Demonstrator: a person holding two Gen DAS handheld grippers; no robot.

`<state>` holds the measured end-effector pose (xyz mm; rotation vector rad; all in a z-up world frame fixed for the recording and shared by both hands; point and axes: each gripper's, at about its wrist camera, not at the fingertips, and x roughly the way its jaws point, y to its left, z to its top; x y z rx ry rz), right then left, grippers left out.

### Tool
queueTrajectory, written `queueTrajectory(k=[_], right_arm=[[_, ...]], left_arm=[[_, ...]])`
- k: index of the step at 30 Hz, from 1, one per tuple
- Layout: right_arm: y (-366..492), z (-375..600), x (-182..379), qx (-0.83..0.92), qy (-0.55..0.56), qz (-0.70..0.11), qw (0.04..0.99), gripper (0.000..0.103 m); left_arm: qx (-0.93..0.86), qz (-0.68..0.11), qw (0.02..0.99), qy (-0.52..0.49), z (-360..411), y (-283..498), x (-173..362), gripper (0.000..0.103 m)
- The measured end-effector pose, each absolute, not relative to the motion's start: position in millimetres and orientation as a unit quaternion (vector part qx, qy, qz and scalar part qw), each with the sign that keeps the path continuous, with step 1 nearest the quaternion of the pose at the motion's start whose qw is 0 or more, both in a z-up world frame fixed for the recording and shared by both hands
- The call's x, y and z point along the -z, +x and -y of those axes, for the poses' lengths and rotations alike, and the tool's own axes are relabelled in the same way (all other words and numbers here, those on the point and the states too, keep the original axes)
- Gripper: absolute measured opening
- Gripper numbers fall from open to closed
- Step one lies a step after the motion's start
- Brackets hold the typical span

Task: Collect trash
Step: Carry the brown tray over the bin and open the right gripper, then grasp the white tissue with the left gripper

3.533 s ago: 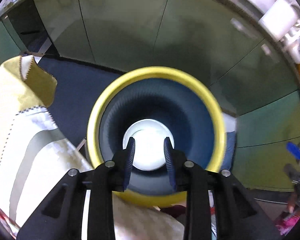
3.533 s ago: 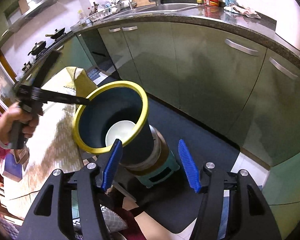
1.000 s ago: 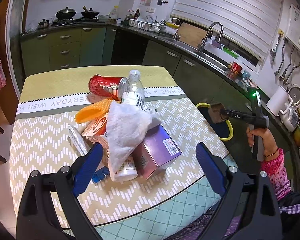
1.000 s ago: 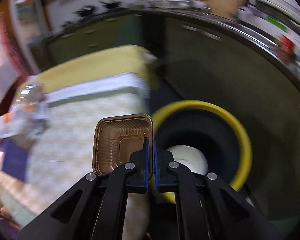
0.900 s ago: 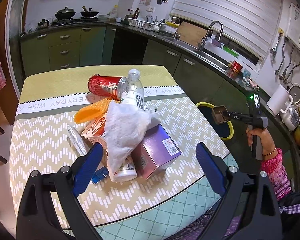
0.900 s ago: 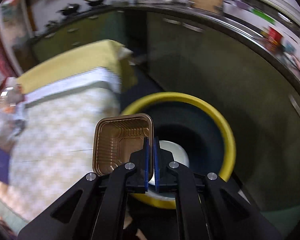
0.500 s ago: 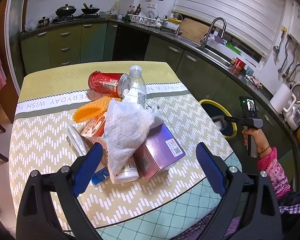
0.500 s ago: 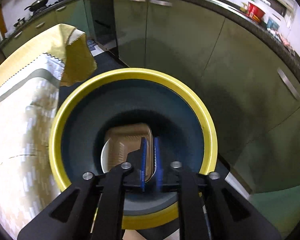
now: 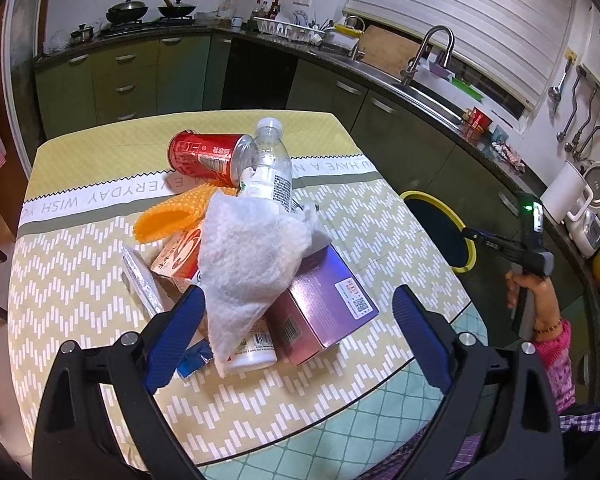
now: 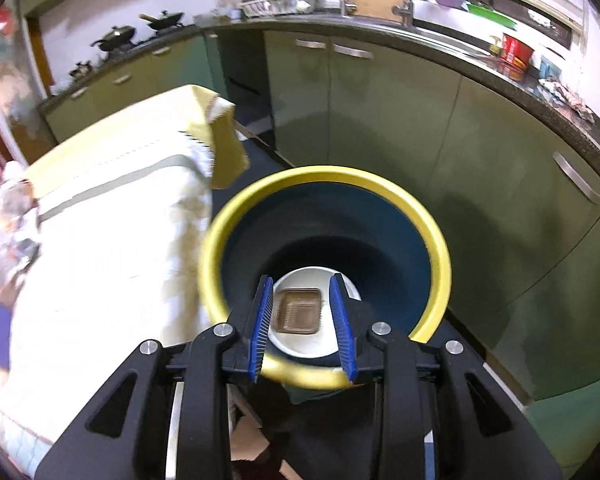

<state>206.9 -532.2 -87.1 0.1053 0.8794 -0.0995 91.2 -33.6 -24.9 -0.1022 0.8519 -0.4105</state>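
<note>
The right gripper point(image 10: 302, 320) hangs over the bin point(image 10: 428, 216), fingers apart and empty; a brown tray point(image 10: 298, 312) lies inside. The left gripper point(image 9: 296, 334), fingers spread wide, faces the bench's point(image 9: 80, 280) trash pile point(image 9: 244, 248).

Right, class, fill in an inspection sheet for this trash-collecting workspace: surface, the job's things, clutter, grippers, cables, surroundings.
Surface: table under a yellow patterned tablecloth.
Job's things: yellow-rimmed bin on the floor beside the table; brown tray lying on a white plate inside it.
Clutter: piled trash: red can, clear bottle, crumpled tissue, purple box, orange mesh.
Grippers: left gripper open, facing the pile; right gripper open, empty, above the bin.
Cables: nothing seen.
Surroundings: green cabinets, sink tap, stove pans.
</note>
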Motion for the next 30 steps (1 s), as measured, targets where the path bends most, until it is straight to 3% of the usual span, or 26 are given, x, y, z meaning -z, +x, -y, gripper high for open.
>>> queueTrajectory(k=[7, 22, 26, 30], right_arm=[[180, 508, 67, 0.022, 0.051, -0.403, 0.913, 0.035], [171, 490, 68, -0.009, 0.06, -0.402, 0.914, 0.035], [174, 499, 71, -0.01, 0.069, -0.404, 0.912, 0.035], [175, 505, 72, -0.01, 0.075, -0.404, 0.911, 0.035]], left_arm=[[0.179, -0.407, 0.895, -0.04, 35, 103, 26, 0.09], [0.173, -0.373, 0.911, 0.033, 56, 124, 18, 0.09], [0.175, -0.382, 0.907, 0.033, 55, 130, 21, 0.069], [0.165, -0.381, 0.909, 0.038, 53, 131, 23, 0.056]])
